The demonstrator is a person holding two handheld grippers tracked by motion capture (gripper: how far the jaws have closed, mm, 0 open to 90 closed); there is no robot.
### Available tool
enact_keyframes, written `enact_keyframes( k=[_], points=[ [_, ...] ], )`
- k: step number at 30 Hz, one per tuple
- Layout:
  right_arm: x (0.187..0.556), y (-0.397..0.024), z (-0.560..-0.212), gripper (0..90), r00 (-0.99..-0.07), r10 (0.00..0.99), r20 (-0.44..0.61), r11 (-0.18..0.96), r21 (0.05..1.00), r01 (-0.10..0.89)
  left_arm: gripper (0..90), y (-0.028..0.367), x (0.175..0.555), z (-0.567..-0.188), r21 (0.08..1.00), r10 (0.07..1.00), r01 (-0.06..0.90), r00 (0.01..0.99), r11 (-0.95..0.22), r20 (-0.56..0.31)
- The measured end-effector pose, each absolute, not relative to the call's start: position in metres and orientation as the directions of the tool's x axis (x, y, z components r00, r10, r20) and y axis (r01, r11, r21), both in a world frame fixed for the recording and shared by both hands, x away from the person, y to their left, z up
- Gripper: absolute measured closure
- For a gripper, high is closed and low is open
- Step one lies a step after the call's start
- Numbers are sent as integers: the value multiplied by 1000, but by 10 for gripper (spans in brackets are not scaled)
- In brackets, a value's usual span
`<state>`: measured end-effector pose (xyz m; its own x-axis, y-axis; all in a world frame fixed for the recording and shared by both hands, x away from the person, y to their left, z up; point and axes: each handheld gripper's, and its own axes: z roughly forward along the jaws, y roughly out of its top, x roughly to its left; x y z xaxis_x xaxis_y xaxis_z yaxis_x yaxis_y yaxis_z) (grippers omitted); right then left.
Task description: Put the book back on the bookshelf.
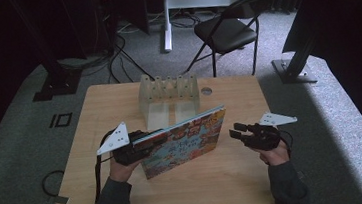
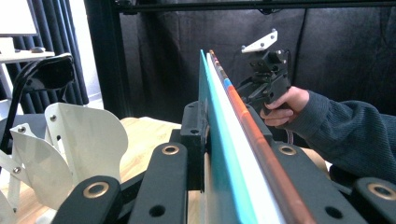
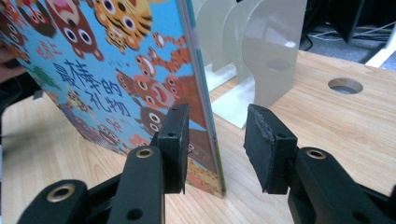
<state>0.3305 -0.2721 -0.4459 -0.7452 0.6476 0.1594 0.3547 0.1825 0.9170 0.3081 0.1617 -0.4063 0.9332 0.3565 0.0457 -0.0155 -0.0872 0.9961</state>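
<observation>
A thin picture book (image 1: 183,142) with cartoon animals on its cover stands upright on its lower edge, slanting across the middle of the wooden table (image 1: 202,190). My left gripper (image 1: 150,137) is shut on the book's left end. In the left gripper view the book (image 2: 219,140) runs edge-on between the jaws of the left gripper (image 2: 228,123). My right gripper (image 1: 236,130) stands open just off the book's right edge. In the right gripper view that edge (image 3: 212,116) lines up with the gap of the right gripper (image 3: 217,149), and no pad presses on it.
A white divider rack (image 1: 168,95) with several upright fins stands just behind the book, its slots facing me (image 3: 261,51). A round cable hole (image 1: 206,91) sits in the table to the right of the rack. A black folding chair (image 1: 227,27) is beyond the far edge.
</observation>
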Motion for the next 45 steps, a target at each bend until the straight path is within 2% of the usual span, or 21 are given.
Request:
enact_keyframes(
  k=[14,25,35,45],
  points=[
    [329,-276,-461,588,-715,685,142,210,901,380,757,157,306,-409,995,378,-46,923,-85,75],
    [327,-284,-480,576,-675,723,148,214,881,422,800,156,305,-410,996,373,-39,926,-76,65],
    [325,-281,-504,528,-629,773,86,285,839,464,804,153,302,-411,996,395,-47,916,-77,73],
    [324,-280,-516,485,-599,799,54,309,817,487,804,151,298,-411,995,414,-55,906,-82,84]
  ],
)
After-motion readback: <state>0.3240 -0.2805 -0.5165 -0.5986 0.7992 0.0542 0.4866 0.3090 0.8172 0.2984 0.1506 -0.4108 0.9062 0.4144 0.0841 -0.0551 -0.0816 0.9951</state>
